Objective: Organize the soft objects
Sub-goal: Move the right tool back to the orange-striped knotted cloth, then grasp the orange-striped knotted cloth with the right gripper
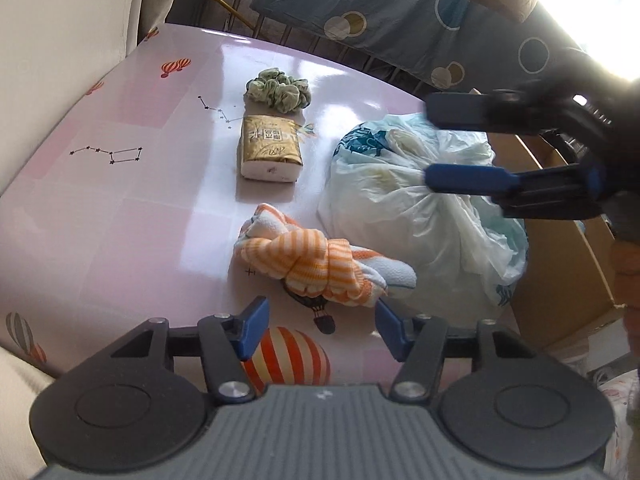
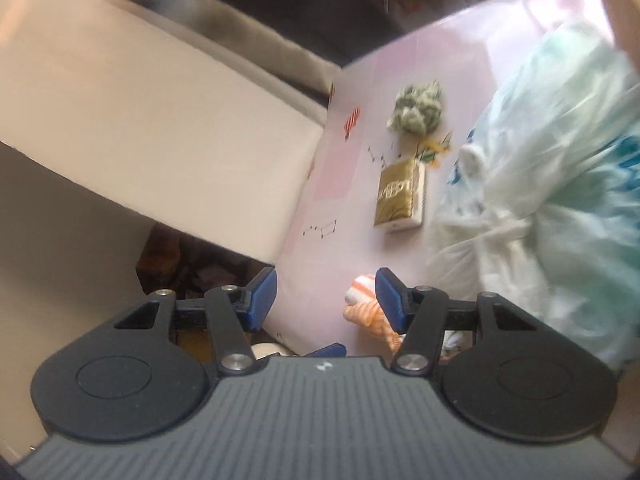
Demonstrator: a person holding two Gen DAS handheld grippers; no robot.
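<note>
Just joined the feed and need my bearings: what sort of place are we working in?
Probably a home living area. A pink table with a balloon-and-constellation print holds household soft goods: a tissue pack, a green scrunchie, striped socks and a plastic bag. A circle-patterned cloth hangs behind.

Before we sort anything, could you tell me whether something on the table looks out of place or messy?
Nothing is spilled or damaged. The orange-striped cloth is knotted into a lump rather than folded, and the white plastic bag lies crumpled beside it. The tissue pack and green scrunchie sit neatly in a row.
</note>
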